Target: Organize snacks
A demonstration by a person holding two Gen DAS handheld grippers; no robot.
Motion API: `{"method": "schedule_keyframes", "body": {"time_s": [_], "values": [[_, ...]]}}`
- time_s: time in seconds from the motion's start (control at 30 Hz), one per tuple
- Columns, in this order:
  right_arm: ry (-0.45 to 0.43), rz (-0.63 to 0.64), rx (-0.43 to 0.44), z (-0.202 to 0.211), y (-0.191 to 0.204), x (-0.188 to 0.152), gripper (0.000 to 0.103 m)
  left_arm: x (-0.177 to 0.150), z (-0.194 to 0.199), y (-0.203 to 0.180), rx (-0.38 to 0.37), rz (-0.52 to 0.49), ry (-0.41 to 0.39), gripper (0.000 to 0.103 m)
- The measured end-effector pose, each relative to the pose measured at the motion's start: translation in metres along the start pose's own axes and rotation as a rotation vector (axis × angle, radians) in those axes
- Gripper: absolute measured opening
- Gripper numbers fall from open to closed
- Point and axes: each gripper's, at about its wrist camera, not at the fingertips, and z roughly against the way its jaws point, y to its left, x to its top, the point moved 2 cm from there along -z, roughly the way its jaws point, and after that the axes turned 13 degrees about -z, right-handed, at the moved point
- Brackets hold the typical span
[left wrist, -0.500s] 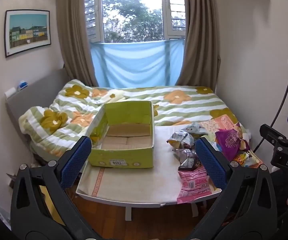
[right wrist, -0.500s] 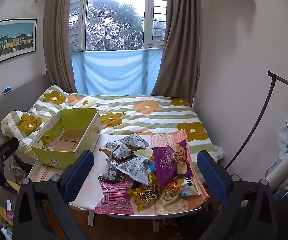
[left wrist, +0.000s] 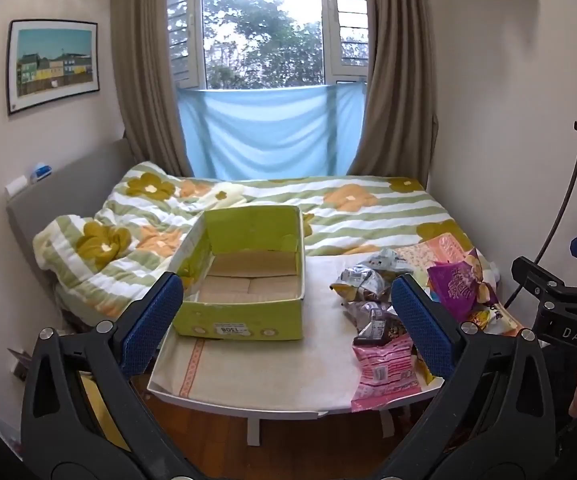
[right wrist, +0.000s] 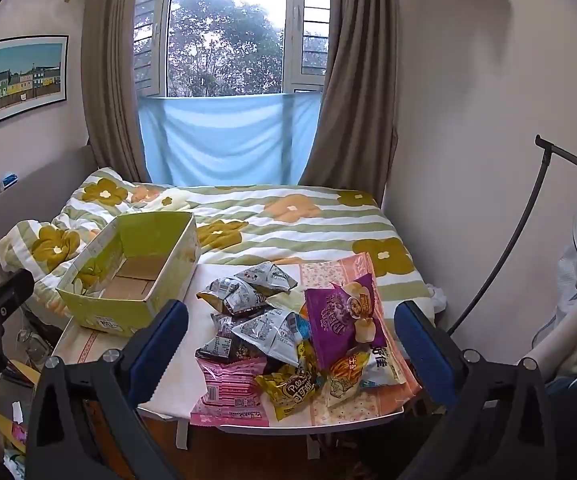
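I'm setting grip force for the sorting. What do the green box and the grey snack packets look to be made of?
Green box: looks like cardboard, printed matte green outside, bare brown inside, with folded bottom flaps showing. Grey packets: probably thin plastic or foil film, glossy; they crinkle and catch light along the creases, so likely slippery and easily crushed.

Box (left wrist: 244, 280) left of snack packets (right wrist: 288, 332) on table (left wrist: 256, 372)

Soft daylight enters through the window (left wrist: 262, 28), which is blown out white at the top. The room is evenly lit, shadows faint. Fisheye bends the walls; corners vignette black. Focus is sharp.
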Motion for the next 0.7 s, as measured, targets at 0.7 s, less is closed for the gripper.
{"method": "schedule_keyframes", "body": {"time_s": [0.7], "values": [[0.008,-0.013,-0.01,-0.001,0.01,-0.004,0.103,-0.011,-0.011,0.006,0.0,0.01,0.02,0.103]]}}
